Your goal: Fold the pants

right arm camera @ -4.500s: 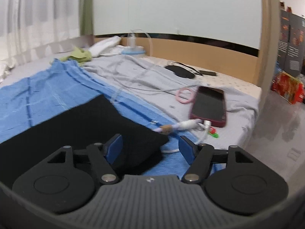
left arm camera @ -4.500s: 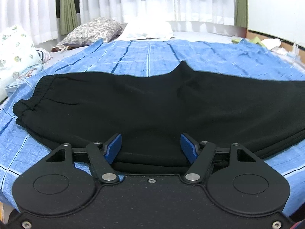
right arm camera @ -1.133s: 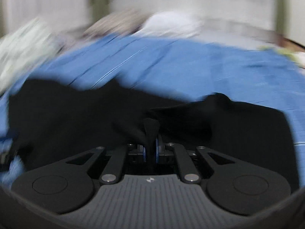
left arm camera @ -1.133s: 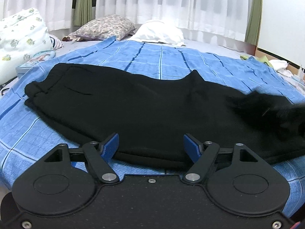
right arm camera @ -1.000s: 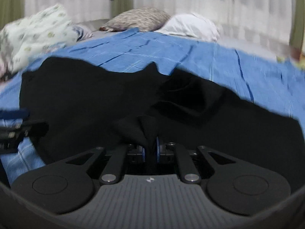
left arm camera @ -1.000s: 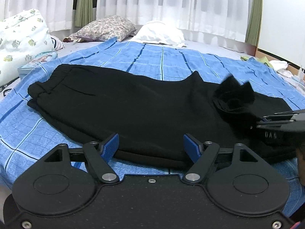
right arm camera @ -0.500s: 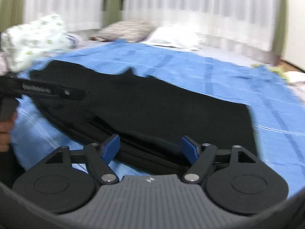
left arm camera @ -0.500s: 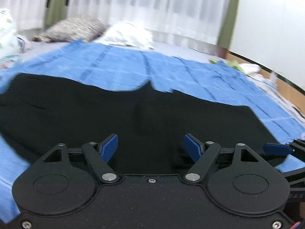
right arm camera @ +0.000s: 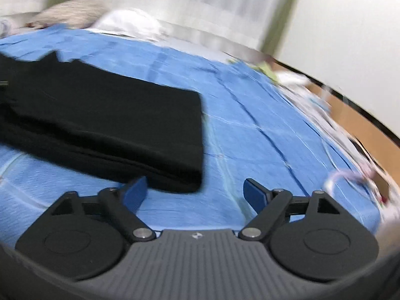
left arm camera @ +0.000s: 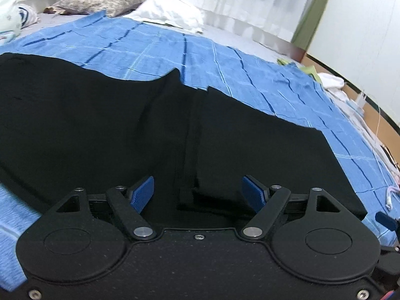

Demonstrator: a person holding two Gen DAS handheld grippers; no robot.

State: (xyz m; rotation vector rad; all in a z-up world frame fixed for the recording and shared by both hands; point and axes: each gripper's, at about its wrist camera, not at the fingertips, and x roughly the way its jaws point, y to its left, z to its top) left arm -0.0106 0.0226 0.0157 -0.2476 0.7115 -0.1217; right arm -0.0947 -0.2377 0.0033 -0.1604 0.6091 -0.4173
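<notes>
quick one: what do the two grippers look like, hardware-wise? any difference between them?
Both are matte black with two round discs, angled linkage bars on silver pivot pins, and ribbed blue finger pads. The left gripper has a speckled black base plate with a centre screw. The right gripper has a grey ribbed base plate with a small logo. No cables or sleeves show.

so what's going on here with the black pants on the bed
A person with a gripper in each hand is folding black pants on a blue blanket. The leg end is doubled over the middle. Both the left gripper and right gripper are open, holding nothing, near the pants' front edge.
</notes>
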